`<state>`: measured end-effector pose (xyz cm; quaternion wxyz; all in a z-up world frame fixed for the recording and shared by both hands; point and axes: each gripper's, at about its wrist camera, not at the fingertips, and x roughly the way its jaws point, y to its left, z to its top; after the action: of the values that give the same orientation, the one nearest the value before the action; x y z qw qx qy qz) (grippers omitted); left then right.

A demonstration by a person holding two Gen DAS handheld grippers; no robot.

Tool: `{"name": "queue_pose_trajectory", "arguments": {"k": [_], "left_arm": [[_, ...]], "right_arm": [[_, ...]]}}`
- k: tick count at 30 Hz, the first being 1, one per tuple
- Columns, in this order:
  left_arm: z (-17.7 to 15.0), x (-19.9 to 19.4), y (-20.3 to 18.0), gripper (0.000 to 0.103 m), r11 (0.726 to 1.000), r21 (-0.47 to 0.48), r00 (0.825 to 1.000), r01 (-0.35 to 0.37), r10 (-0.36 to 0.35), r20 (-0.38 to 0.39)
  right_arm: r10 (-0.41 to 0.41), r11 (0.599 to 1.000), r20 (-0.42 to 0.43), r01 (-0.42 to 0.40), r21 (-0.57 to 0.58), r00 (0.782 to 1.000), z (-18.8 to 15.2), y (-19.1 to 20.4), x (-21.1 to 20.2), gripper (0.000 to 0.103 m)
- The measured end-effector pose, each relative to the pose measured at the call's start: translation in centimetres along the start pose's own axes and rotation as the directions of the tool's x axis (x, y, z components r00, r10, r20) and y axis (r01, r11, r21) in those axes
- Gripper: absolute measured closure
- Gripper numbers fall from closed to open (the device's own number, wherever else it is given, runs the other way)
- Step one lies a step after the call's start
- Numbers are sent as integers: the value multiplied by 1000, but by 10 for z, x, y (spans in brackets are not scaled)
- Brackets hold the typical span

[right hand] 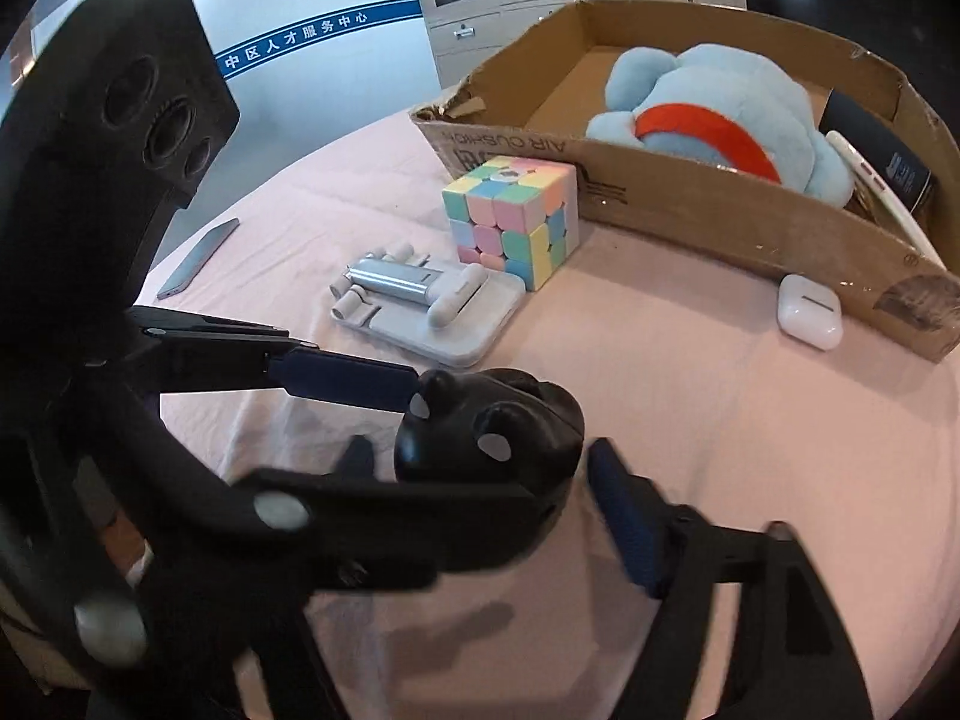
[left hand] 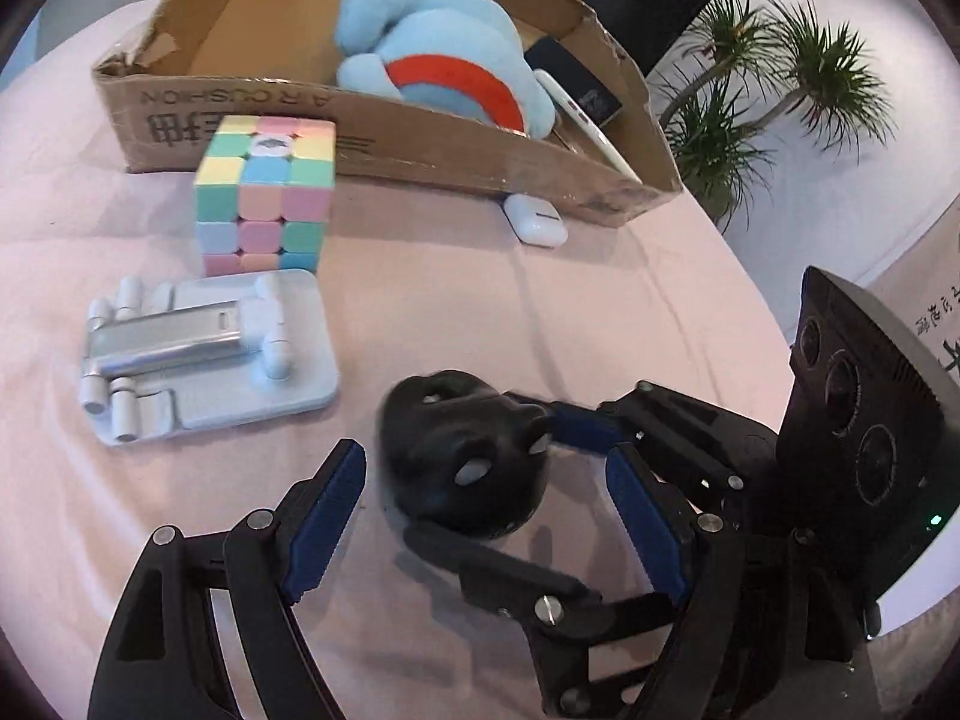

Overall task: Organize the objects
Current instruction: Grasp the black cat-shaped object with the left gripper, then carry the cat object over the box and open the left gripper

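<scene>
A black rounded toy [left hand: 465, 462] with white spots lies on the pink cloth; it also shows in the right wrist view [right hand: 492, 432]. My left gripper [left hand: 486, 516] is open, its blue pads on either side of the toy without gripping it. My right gripper [right hand: 528, 468] is also open around the toy, coming from the right side in the left wrist view [left hand: 600, 438]. A pastel cube [left hand: 264, 201], a white phone stand [left hand: 204, 354] and a white earbud case [left hand: 535, 220] lie in front of a cardboard box [left hand: 390, 138] holding a blue plush [left hand: 444, 54].
The box also holds a dark booklet [left hand: 576, 81] and a white flat device [left hand: 585, 120]. A grey phone [right hand: 198, 258] lies at the cloth's far left edge. A potted plant [left hand: 780, 72] stands beyond the table's right side.
</scene>
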<state>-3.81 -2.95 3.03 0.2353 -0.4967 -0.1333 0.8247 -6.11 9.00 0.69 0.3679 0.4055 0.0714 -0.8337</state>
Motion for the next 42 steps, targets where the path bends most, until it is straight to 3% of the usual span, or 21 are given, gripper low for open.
{"name": "queue_pose_trajectory", "arguments": {"k": [6,9,12,13,14,24,42], "left_arm": [[-6,7,-2,21,999,47,998,-15,18,-55],[-11,6,-4,21,998,66,998,4,1,-69],[-15,5,-6,24,997,82,997,12,-6,-71],[-15,5,-6,36,996,81,996,33,-26,-82],[-15,5,-6,38,996,77,994,54,-46,-98],[-17,4,-13,38,995,97,996,23,-14,-90],[-6,-4,-24,38,993,118,998,30,-24,-59]], "right_arm": [[118,980,-56,-126,-155,991,-12,3,-15,43],[134,975,-70,-144,-170,989,-17,-2,-20,42],[112,980,-59,-120,-158,992,-19,-2,-21,42],[101,982,-51,-107,-154,994,-19,0,-20,42],[91,984,-44,-97,-148,995,-18,1,-19,42],[46,993,-38,-50,-110,998,-20,5,-15,43],[-10,994,7,11,-107,1000,-14,7,-32,43]]}}
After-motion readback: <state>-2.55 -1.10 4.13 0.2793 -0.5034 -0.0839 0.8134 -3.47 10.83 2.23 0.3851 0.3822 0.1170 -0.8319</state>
